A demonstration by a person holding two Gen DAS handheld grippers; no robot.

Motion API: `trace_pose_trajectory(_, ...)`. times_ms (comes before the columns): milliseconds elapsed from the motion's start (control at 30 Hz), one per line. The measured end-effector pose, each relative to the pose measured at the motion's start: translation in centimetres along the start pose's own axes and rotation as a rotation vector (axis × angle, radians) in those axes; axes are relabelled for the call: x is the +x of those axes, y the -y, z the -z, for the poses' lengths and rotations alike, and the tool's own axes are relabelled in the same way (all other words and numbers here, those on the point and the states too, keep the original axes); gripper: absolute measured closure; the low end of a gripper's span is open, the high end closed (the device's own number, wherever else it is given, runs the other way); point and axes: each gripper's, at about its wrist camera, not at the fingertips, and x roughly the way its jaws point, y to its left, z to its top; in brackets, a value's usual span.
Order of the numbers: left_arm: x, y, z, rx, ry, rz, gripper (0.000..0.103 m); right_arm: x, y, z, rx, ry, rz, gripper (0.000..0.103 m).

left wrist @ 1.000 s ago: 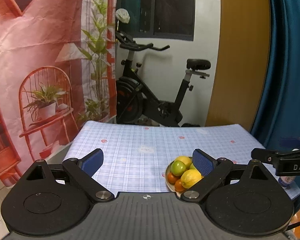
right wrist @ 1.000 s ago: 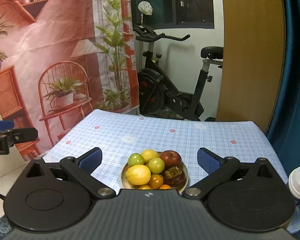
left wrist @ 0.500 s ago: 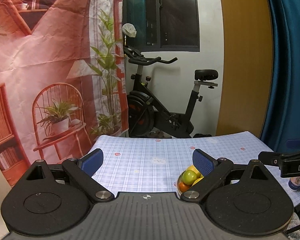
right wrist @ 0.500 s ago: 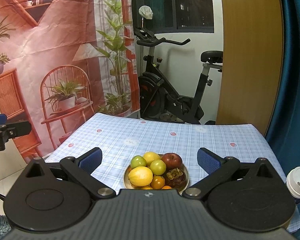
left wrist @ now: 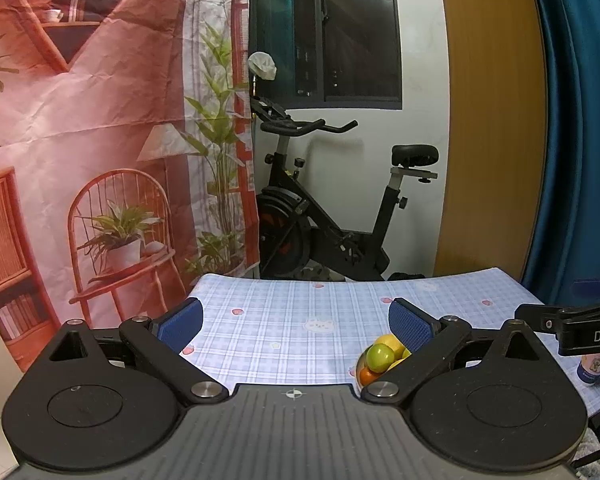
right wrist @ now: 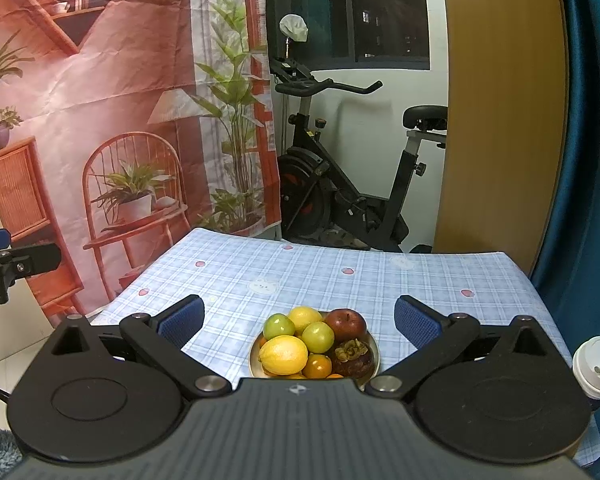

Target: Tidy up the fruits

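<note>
A metal plate (right wrist: pixel 374 350) heaped with fruit sits on the blue checked tablecloth (right wrist: pixel 332 276). On it lie a big lemon (right wrist: pixel 283 355), two green fruits (right wrist: pixel 318 337), a red apple (right wrist: pixel 346 324), a dark mangosteen (right wrist: pixel 351 356) and small oranges (right wrist: pixel 317 365). My right gripper (right wrist: pixel 298 320) hangs open just before the plate, holding nothing. My left gripper (left wrist: pixel 296 322) is open and empty too, left of the plate; its right finger (left wrist: pixel 411 326) hides most of the fruit, leaving a green fruit (left wrist: pixel 380 357) showing. The right gripper's finger (left wrist: pixel 572 320) reaches in at the right edge.
A white-lidded paper cup (right wrist: pixel 596 366) stands at the table's right edge, and a small tube (left wrist: pixel 592 368) near the front right corner. Behind the table are an exercise bike (left wrist: pixel 320 216), a printed backdrop (left wrist: pixel 100 140) and a blue curtain (right wrist: pixel 592 140).
The left gripper has tilted upward and drawn back, so the table and fruit plate sit lower and further right in its view. The right gripper has eased slightly. Both stay open.
</note>
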Motion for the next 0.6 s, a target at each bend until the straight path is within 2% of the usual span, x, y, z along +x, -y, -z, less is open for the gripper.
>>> trace_pose_trajectory(600, -0.2, -0.26, 0.04, -0.017, -0.005, -0.007, 0.002, -0.22, 0.08, -0.03, -0.003, 0.002, -0.002, 0.0)
